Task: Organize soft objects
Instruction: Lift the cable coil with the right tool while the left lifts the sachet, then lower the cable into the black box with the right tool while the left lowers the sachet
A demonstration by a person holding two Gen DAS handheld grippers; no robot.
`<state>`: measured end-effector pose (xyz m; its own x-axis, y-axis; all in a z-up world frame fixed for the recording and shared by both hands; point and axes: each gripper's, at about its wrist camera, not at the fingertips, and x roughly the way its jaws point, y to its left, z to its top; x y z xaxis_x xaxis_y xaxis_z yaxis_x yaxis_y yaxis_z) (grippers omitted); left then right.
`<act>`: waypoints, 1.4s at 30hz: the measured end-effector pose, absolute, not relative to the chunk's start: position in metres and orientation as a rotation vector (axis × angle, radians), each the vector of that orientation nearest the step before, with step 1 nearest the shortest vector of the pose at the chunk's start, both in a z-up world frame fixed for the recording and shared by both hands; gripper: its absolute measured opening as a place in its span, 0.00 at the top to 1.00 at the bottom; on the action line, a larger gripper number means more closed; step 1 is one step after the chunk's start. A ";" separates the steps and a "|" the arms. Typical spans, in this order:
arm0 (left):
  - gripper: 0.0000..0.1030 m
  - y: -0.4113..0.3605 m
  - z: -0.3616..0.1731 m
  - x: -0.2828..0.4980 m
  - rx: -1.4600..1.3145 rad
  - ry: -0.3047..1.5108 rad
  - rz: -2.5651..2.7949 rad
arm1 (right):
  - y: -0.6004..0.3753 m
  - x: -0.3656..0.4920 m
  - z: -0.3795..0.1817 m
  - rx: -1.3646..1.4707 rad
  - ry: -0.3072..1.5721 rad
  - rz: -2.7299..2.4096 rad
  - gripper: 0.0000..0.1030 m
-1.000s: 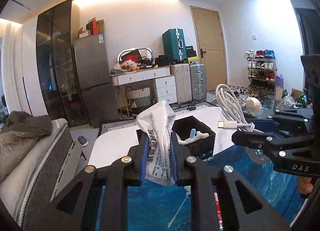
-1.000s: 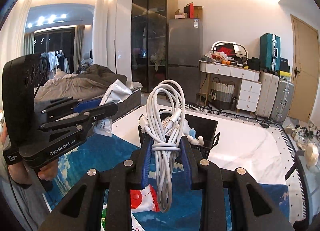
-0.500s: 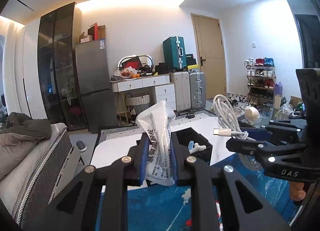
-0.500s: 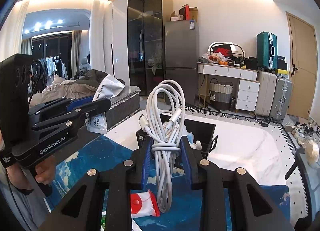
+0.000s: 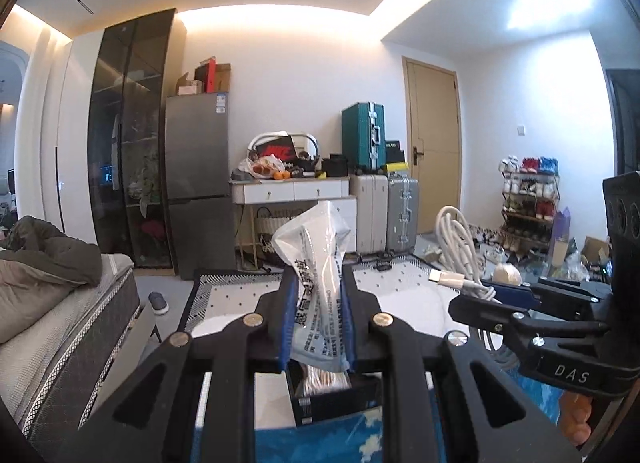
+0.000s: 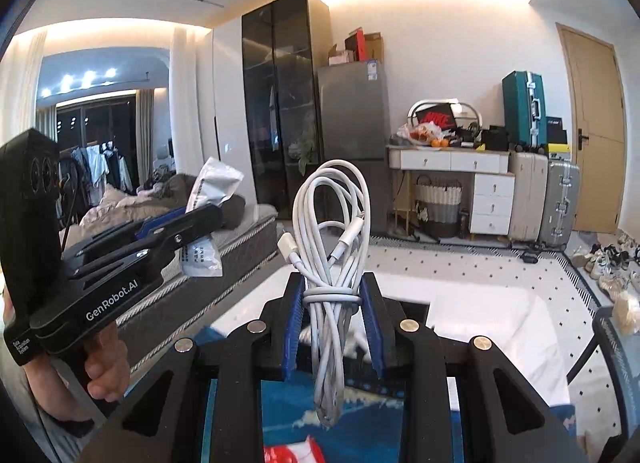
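My left gripper [image 5: 316, 319] is shut on a clear plastic packet with printed text [image 5: 318, 283], held upright above the black bin [image 5: 332, 403]. The packet also shows in the right wrist view [image 6: 208, 219], in the left gripper [image 6: 176, 239]. My right gripper [image 6: 332, 323] is shut on a coiled white charging cable [image 6: 332, 231], held upright above the table. The cable also shows in the left wrist view [image 5: 460, 251], in the right gripper [image 5: 480, 303]. The bin is mostly hidden behind the fingers.
A blue patterned mat [image 6: 360, 423] covers the near table; a red and white packet [image 6: 292, 453] lies on it. A bed [image 5: 48, 303] stands to the left. A fridge [image 5: 198, 183], drawers, suitcases [image 5: 386, 215] and a shoe rack [image 5: 528, 203] stand behind.
Both grippers have risen and tilted upward with their loads; the bin and table have dropped low in both views and more ceiling shows.
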<state>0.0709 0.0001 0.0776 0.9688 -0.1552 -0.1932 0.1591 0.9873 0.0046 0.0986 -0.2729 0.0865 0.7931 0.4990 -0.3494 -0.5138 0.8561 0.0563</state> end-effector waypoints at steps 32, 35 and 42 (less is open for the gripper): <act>0.83 -0.010 0.077 0.231 -0.079 0.584 -0.161 | -0.221 0.270 0.086 -0.099 0.749 0.362 0.73; 0.83 -0.018 0.063 0.244 -0.089 0.672 -0.176 | -0.220 0.283 0.070 -0.081 0.829 0.373 0.73; 0.83 -0.038 0.024 0.267 -0.055 0.855 -0.187 | -0.216 0.301 0.032 -0.092 0.963 0.375 0.73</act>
